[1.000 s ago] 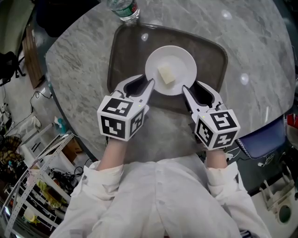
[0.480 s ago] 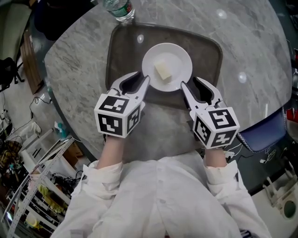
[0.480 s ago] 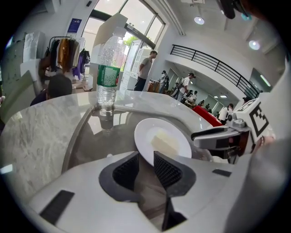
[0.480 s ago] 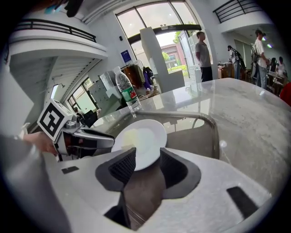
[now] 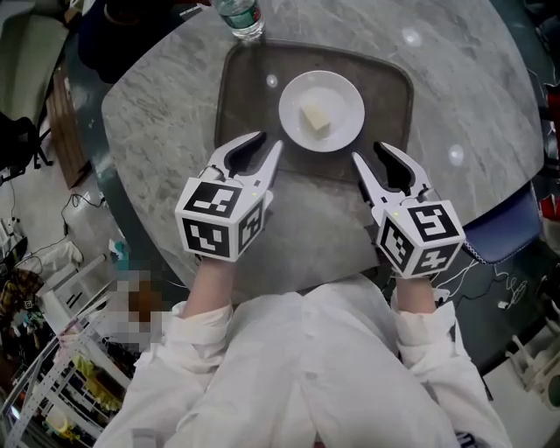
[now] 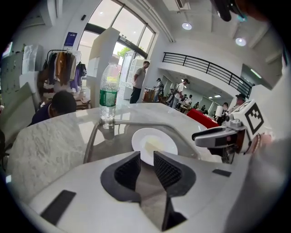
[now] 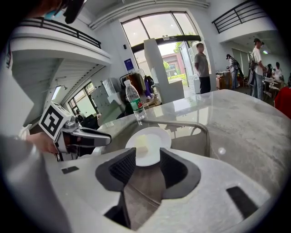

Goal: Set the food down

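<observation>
A white plate (image 5: 321,111) with a pale yellow cube of food (image 5: 315,120) rests in the middle of a dark grey tray (image 5: 248,96). My left gripper (image 5: 267,143) hovers over the tray's near left part, open and empty, just short of the plate. At the near right my right gripper (image 5: 367,153) is likewise open and holds nothing. The left gripper view shows the plate (image 6: 157,141) beyond the parted jaws of the left gripper (image 6: 146,168). In the right gripper view the food (image 7: 142,142) lies ahead of the right gripper (image 7: 148,166).
A water bottle (image 5: 238,16) stands just beyond the tray's far left corner. The tray sits on a round marble table (image 5: 157,105), whose edge curves close to me. A blue chair (image 5: 503,232) is at the right. People stand far off in the hall.
Both grippers were against the plate's near rim a second ago. They have drawn back toward me, and the plate now lies apart from them on the tray.
</observation>
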